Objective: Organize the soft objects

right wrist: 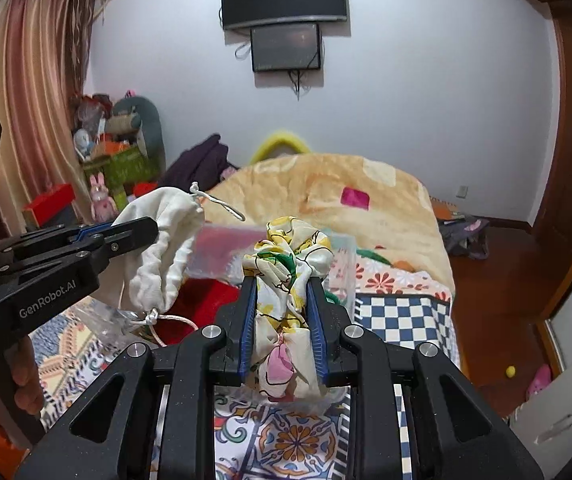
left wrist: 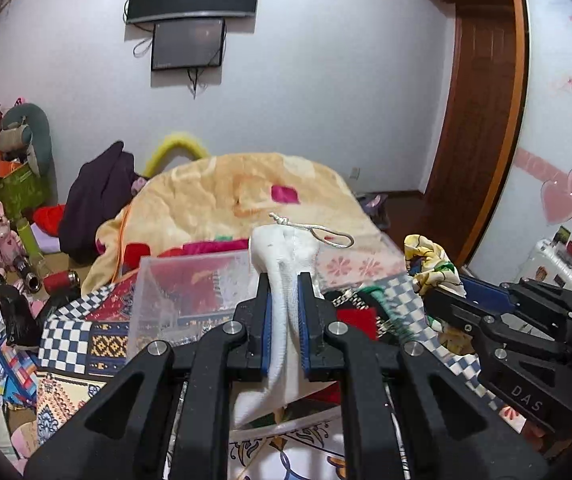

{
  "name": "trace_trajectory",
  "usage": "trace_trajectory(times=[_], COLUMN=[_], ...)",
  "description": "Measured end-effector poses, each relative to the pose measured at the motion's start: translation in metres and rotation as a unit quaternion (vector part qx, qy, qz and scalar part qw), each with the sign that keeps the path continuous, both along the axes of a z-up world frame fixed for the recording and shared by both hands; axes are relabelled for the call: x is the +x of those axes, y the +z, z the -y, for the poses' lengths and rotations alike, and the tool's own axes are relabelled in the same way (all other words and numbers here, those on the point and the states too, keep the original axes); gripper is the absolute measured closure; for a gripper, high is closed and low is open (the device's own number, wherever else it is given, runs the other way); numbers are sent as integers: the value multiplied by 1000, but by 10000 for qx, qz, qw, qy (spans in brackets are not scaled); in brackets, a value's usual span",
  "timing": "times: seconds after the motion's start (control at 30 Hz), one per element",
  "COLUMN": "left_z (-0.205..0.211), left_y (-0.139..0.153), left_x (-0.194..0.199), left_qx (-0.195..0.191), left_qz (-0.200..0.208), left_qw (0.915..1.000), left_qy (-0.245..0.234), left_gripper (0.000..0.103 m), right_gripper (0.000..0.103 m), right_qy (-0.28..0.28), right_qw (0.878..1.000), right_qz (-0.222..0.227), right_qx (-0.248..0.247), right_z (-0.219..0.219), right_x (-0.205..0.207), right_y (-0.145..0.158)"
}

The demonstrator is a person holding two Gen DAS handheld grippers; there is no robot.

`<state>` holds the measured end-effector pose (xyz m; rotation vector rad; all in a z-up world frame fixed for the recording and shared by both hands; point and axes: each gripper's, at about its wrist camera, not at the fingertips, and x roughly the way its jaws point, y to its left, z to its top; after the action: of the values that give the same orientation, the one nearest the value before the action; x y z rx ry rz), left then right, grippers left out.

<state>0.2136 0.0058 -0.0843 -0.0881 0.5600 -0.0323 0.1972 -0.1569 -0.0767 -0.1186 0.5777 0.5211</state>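
Note:
My left gripper [left wrist: 285, 280] is shut on a white drawstring pouch [left wrist: 282, 252] and holds it above the bed; the pouch also shows in the right wrist view [right wrist: 158, 248], hanging from the left gripper [right wrist: 142, 228]. My right gripper [right wrist: 282, 284] is shut on a crumpled floral silk scarf [right wrist: 286, 264], yellow, green and pink, held up in the air; the scarf also shows in the left wrist view [left wrist: 430, 260]. A clear plastic box [left wrist: 182, 292] stands on the bed just ahead of and below both grippers, and it also shows in the right wrist view [right wrist: 226, 256].
A patterned bedspread [left wrist: 70, 336] covers the bed, with an orange blanket [left wrist: 238, 192] heaped at its far end. Toys, boxes and papers clutter the floor at left [left wrist: 10, 240]. A wooden door [left wrist: 474, 120] and bare floor [right wrist: 498, 280] lie to the right.

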Motion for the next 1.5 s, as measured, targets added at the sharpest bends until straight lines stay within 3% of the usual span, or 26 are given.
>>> trace_trajectory(times=[0.3,0.4,0.47,0.53,0.67,1.13,1.2,1.5], left_z=[-8,-9,-10,-12,-16,-16,-14,-5], left_y=[-28,-31,-30,-28,-19,65,76,111], left_x=[21,21,18,14,2,-74,-90,-147], left_qx=[-253,-233,-207,-212,-320,-237,-166,57], left_qz=[-535,-600,-583,-543,-435,717,910,1602], left_qw=[9982,9979,9981,9983,9985,9971,9956,9870], left_qy=[-100,-102,-75,-57,-58,-134,-132,-129], left_gripper=[91,80,64,55,47,46,45,23], right_gripper=[79,67,56,51,42,38,33,18], right_qy=[-16,-15,-6,6,2,-9,9,51], right_qw=[9991,9988,9988,9989,9993,9977,9962,9853], right_qz=[-281,-360,-364,-354,-308,496,658,1383], right_qx=[-309,-329,-322,-298,-216,465,574,1004], right_z=[-10,-11,-11,-9,-2,30,34,48], right_x=[12,14,12,9,5,-39,-49,-98], right_y=[-21,-23,-23,-21,-15,57,66,104])
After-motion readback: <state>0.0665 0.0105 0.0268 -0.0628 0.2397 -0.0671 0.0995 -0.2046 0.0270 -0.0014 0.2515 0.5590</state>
